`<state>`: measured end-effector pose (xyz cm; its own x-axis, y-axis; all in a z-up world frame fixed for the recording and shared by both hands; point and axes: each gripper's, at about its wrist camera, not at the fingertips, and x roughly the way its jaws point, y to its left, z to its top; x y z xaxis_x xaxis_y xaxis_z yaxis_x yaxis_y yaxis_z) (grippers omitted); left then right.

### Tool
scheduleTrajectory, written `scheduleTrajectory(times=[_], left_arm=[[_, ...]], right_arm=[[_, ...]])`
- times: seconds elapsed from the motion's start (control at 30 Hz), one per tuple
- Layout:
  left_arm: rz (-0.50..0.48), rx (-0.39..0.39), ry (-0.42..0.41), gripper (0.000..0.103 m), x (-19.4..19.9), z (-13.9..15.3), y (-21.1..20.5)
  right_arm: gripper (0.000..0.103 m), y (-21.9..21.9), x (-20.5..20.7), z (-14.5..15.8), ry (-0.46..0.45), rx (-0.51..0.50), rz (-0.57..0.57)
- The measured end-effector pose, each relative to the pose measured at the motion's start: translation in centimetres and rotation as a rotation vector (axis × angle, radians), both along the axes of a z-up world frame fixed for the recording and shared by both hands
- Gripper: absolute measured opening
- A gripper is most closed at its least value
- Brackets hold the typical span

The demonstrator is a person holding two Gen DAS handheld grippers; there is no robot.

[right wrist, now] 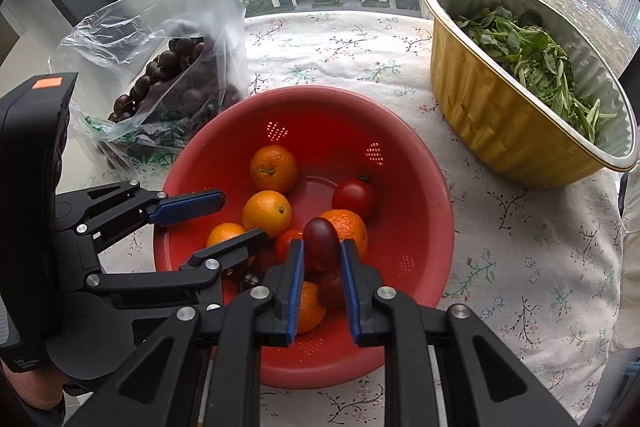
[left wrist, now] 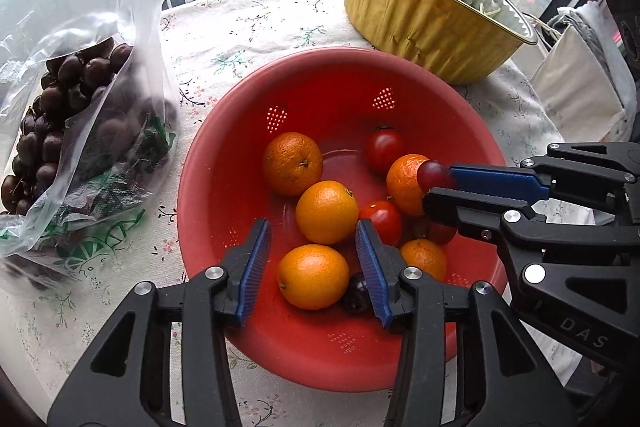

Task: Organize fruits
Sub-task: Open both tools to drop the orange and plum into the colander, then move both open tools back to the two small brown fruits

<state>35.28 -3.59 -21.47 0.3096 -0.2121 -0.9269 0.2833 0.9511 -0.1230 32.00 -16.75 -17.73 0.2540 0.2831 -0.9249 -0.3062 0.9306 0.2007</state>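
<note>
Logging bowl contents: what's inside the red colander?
In the red colander: five oranges, cherry tomatoes and one dark cherry. The right gripper holds a reddish grape above them. Fruit beneath the grippers is partly hidden, so the count may be incomplete.

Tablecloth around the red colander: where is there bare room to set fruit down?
The widest bare tablecloth lies behind the red colander, between the plastic bag of dark fruit and the gold foil bowl. Another free patch runs right of the colander, in front of that bowl. The colander's left side is crowded by the bag and the left gripper.
</note>
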Motion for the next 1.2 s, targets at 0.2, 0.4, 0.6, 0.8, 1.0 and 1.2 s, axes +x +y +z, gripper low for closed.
scheduleTrajectory(times=[0.2, 0.4, 0.6, 0.8, 1.0, 1.2], left_arm=[[0.015, -0.005, -0.020, 0.056, -0.9, 1.5, 0.6], [0.030, -0.026, -0.070, 0.082, -3.3, 4.1, 1.4], [0.049, -0.023, -0.087, 0.094, -6.5, 5.5, 2.6], [0.065, -0.017, -0.035, 0.098, -11.5, 4.2, 4.7], [0.053, -0.006, 0.031, 0.098, -16.8, 1.8, 5.7], [0.032, 0.003, 0.090, 0.102, -22.4, -0.5, 6.3]], right_arm=[[0.025, -0.6, -0.4, 0.4, -0.008, -0.008, -0.022], [0.036, -1.9, -2.1, 1.5, -0.023, 0.007, -0.051], [0.042, -2.8, -5.8, 2.5, -0.031, 0.030, -0.071], [0.052, -3.3, -11.6, 1.3, 0.027, 0.037, -0.071], [0.052, -2.4, -17.7, -1.4, 0.142, 0.046, -0.029], [0.052, 0.2, -22.0, -2.5, 0.181, 0.053, 0.058]])
